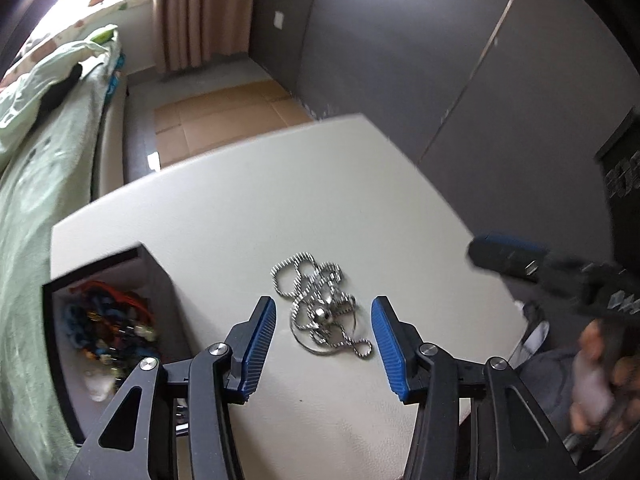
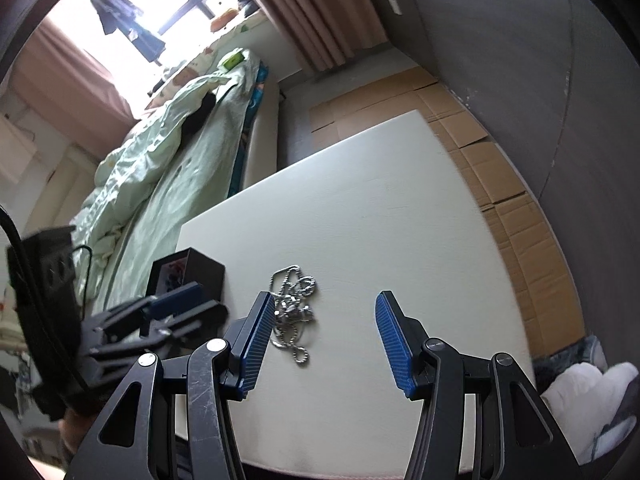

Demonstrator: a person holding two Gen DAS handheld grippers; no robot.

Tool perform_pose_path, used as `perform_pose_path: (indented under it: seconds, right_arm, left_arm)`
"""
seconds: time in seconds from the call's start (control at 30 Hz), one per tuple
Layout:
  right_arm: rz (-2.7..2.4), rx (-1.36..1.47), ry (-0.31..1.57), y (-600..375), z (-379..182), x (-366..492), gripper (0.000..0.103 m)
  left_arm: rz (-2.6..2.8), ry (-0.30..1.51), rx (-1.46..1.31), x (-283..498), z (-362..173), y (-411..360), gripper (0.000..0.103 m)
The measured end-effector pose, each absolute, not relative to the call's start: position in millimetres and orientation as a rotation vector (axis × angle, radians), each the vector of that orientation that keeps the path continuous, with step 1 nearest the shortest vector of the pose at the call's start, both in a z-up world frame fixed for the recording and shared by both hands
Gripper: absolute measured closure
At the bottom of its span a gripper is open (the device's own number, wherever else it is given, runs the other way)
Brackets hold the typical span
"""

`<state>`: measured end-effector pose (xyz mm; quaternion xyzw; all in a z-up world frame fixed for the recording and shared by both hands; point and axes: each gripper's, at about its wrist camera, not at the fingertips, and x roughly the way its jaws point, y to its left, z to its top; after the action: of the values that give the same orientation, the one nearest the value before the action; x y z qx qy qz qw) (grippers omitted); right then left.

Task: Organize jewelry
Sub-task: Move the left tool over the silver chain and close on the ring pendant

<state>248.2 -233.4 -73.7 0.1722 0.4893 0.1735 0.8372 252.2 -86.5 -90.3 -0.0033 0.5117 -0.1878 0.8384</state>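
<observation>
Left wrist view: the left claw [image 1: 323, 334] hangs over the white tabletop [image 1: 280, 200] with its blue pads parted to a middling width and nothing pressed between them. The tangled silver chain [image 1: 320, 308] lies heaped on the tabletop, framed between the two pads and apart from both. At about nine o'clock from the chain stands the dark jewelry box [image 1: 116, 320], open at the top and holding a jumble of coloured pieces. At about three o'clock the right claw [image 1: 508, 254] reaches in, blurred, above the tabletop's edge.

Right wrist view: the right claw [image 2: 325, 338] also stands half open and empty. The chain [image 2: 294, 312] lies just beside its left pad, partly hidden behind it, so whether they touch I cannot tell. The box [image 2: 188, 276] sits at about ten o'clock from the chain, with the left claw [image 2: 168, 304] blurred in front of it.

The risks, as I judge them: the chain is a loose knot of loops, so a pinch may catch only one strand and trail the rest, which could snag on the box wall or slide off the tabletop. Both claws crowd the same small heap, so they may knock each other or drag the chain aside. A descent that is too steep would jam the pads on the tabletop.
</observation>
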Motion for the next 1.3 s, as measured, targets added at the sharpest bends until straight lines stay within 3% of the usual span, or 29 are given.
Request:
perform_pose_path:
  seconds: [0.13, 0.23, 0.33, 0.77, 0.9, 1.3]
  right_arm:
    - [0.359, 0.381, 1.020, -242.7, -71.4, 246.3, 0.050]
    - [0.358, 0.392, 1.016, -247.4, -71.3, 246.9, 0.050]
    - [0.353, 0.394, 1.015, -250.1, -72.1, 247.7, 0.050]
    - [0.355, 0.398, 1.008, -258.0, -73.3, 245.4, 0.050]
    - [0.355, 0.386, 1.017, -255.5, -75.9, 246.0, 0.050]
    - [0.338, 0.359, 1.040, -250.1, -83.6, 249.0, 0.050]
  left_arm:
    - [-0.377, 1.119, 0.050, 254.4, -106.4, -99.6, 0.049]
    - [-0.383, 1.126, 0.073, 254.9, -113.9, -107.0, 0.035]
    - [-0.371, 1.133, 0.095, 257.0, -121.5, -112.6, 0.034]
    - [-0.314, 1.149, 0.148, 261.8, -143.1, -120.2, 0.034]
    - [-0.281, 1.140, 0.178, 260.9, -142.3, -121.5, 0.051]
    - [-0.332, 1.096, 0.068, 258.7, -115.9, -101.1, 0.051]
